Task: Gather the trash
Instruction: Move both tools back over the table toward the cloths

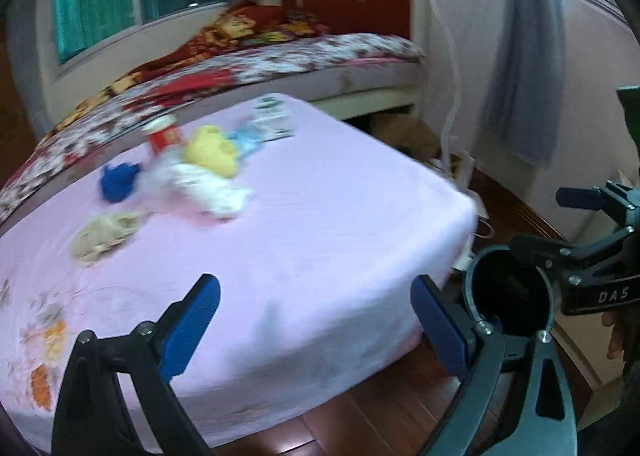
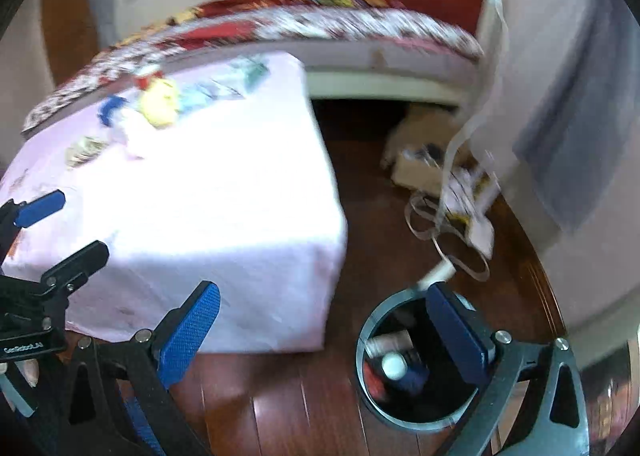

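Clearly, the trash is gathered in one loose cluster toward the far side of the pink cloth-covered table [image 1: 320, 216]: a crumpled white tissue wad [image 1: 208, 186], a crumpled yellow lump [image 1: 212, 150], a crumpled blue wad [image 1: 118, 181], a beige crumpled piece [image 1: 104, 234] set slightly apart and nearer, a small red-and-white paper cup [image 1: 162, 136] and a pale blue wrapper [image 1: 246, 138] beside a flat printed carton or leaflet [image 1: 272, 118]. All of it is judged light and soft; the wads should compress under the pads and are best pinched across their thickest fold, while the cup is judged thin-walled and easily crushed, better taken across the rim or mid-body with little force. The flat printed item is judged the awkward one, lying flush on the cloth, so an edge would have to be caught. The cloth itself may be dragged up with a low pinch. The left gripper [image 1: 316, 320] is seen spread wide, nothing between its blue ribbed pads [image 1: 188, 332], poised over the near part of the table. The right gripper [image 2: 324, 332] is likewise wide apart and empty, held over the round black waste bin [image 2: 366, 370] on the dark wooden floor [image 2: 280, 408]; a white-capped bottle and other discarded items are already inside. Both views are motion-blurred, so fine detail is uncertain. Beyond the table, a bed with a patterned blanket [image 1: 248, 64] is noted.
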`<state>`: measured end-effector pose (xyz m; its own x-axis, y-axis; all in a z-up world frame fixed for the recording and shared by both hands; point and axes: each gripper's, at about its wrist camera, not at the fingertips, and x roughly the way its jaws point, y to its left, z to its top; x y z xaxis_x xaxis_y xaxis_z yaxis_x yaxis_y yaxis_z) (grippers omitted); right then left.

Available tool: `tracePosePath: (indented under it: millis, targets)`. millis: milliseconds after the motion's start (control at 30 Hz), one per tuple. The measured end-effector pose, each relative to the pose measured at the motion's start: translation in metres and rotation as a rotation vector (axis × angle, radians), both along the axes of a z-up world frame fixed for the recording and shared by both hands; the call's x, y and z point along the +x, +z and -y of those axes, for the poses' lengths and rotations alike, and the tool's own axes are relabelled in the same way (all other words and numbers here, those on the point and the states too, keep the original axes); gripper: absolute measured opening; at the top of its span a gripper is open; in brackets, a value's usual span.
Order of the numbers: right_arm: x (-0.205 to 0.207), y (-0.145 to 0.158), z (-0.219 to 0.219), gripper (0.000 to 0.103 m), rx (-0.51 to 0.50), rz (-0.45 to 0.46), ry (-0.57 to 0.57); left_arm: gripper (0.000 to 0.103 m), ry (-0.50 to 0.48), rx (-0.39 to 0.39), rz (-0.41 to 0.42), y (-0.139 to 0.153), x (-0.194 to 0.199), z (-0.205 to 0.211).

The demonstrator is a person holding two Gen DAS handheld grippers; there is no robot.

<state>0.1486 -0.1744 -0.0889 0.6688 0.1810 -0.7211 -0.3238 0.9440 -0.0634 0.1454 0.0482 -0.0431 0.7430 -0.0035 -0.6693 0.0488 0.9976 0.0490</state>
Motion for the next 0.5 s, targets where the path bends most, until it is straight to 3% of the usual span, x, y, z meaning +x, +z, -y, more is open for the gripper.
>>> tracePosePath:
  millis: [100, 300, 500]
  targets:
    - [0.007, -0.004, -0.039, 0.103, -0.013, 0.001, 0.086, 0.093, 0.068, -0.018, 0.014, 0.001, -0.004, -0.035]
    - [0.027, -0.01, -0.093, 0.103, -0.04, -0.022, 0.122, 0.087, 0.22, -0.02, 0.011, -0.008, -0.005, -0.105]
    - [0.035, -0.001, -0.159, 0.103, -0.013, 0.063, 0.246, 0.088, 0.321, -0.017, 0.008, -0.019, 0.007, -0.166]
